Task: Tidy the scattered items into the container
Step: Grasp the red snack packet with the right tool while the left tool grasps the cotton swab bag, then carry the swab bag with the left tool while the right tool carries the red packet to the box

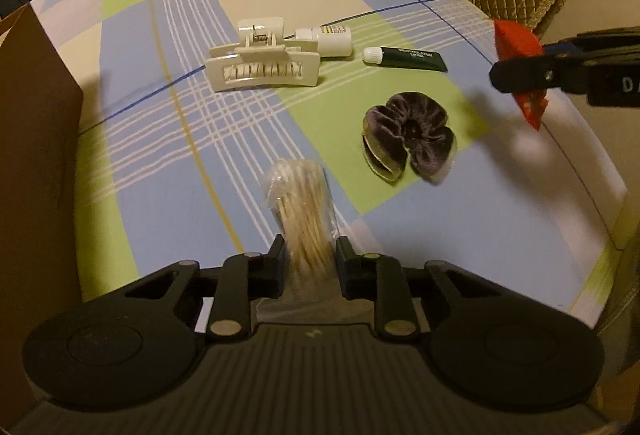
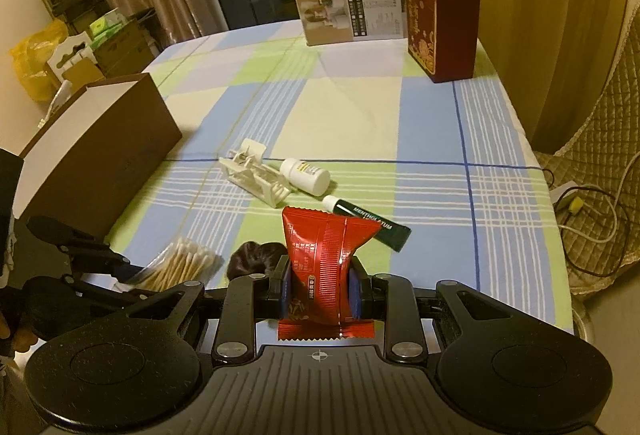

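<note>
Checked cloth covers the bench (image 2: 360, 107), where the left gripper (image 1: 308, 255) clamps a cotton-swab pack (image 1: 298, 203) and the right gripper (image 2: 320, 285) a red sachet (image 2: 320, 255); both loads probably go next over the open brown box (image 2: 100, 147) at the left edge.

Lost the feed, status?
Left gripper shut on cotton swabs. Right gripper shut on red packet. Brown box open, path clear.

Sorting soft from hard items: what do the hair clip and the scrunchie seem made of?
The hair clip looks like hard cream plastic, glossy, with a small metal spring at its hinge. The scrunchie seems soft dark purple velvet, gathered in folds with a sheen.
</note>
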